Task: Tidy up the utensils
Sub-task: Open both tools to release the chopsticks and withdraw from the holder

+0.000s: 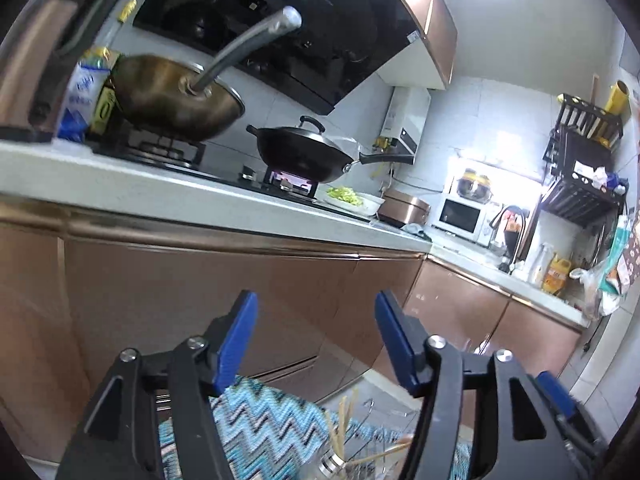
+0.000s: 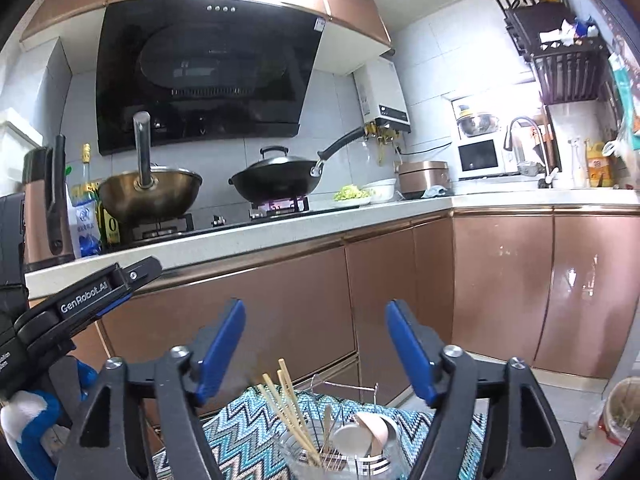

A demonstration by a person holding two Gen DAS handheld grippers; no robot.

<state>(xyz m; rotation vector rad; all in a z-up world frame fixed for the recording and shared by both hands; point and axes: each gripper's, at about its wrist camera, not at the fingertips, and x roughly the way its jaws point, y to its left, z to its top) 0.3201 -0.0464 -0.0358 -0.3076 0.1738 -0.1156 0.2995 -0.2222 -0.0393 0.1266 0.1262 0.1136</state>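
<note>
A counter (image 2: pixel 280 228) is being carried along the back wall above the cabinets (image 2: pixel 256 296), turning a corner toward the right. On its hob, a wok (image 2: pixel 150 192) is being held at the left and a lidded pan (image 2: pixel 276 180) to its right. A plate of greens (image 2: pixel 352 196) is sitting right of the pan, a rice cooker (image 2: pixel 424 178) further right, a microwave (image 2: pixel 480 158) beyond. In the foreground, below the counter, chopsticks (image 2: pixel 292 412) are standing in a utensil holder (image 2: pixel 352 452) on a patterned cloth (image 2: pixel 240 428).
</note>
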